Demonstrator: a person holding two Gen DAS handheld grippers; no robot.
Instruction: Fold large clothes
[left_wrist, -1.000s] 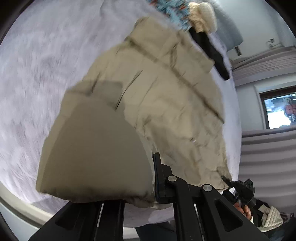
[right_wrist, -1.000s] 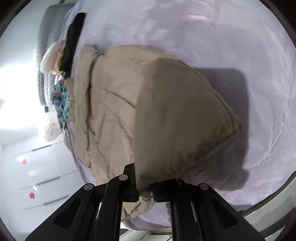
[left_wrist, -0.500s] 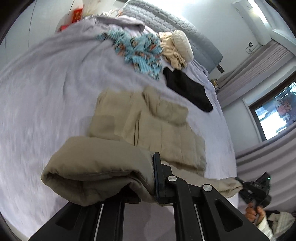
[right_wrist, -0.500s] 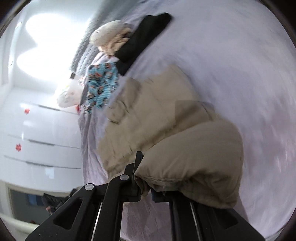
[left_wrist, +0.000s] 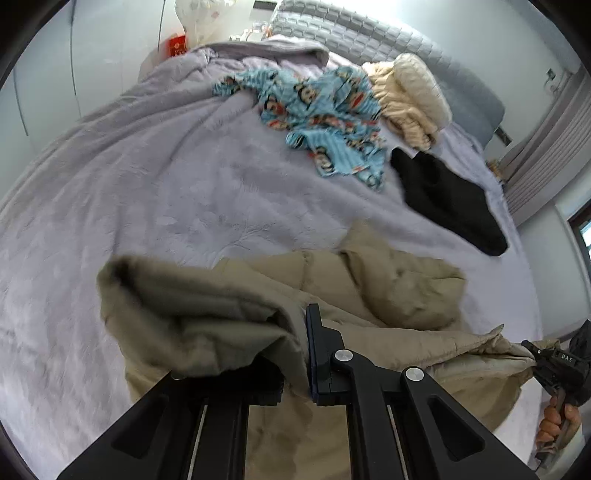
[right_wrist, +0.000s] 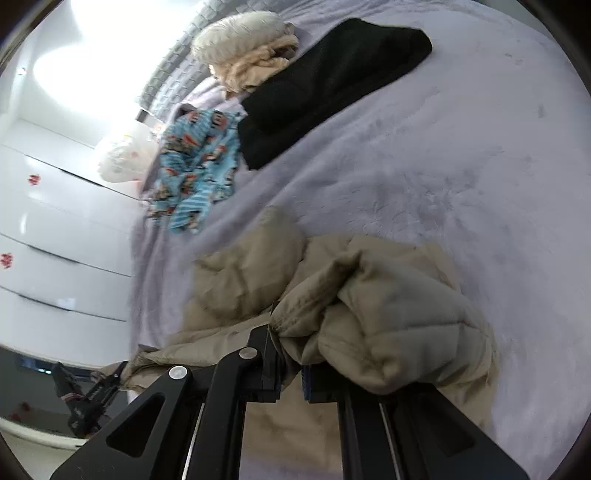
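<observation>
The left hand-held gripper (left_wrist: 295, 350) is clamped on one bunched edge of the tan coat (left_wrist: 388, 284), and the right hand-held gripper (right_wrist: 290, 373) pinches another edge, so the coat hangs between them with its far part resting crumpled on the bed (left_wrist: 166, 177). Beyond the coat lie a black garment (left_wrist: 447, 199) and a blue printed garment (left_wrist: 325, 110). Farthest, a cream bundle (left_wrist: 413, 96) sits near the headboard (left_wrist: 369, 33).

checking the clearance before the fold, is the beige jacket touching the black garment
Apart. The left wrist view shows a strip of lilac blanket between the beige jacket and the black garment.
</observation>
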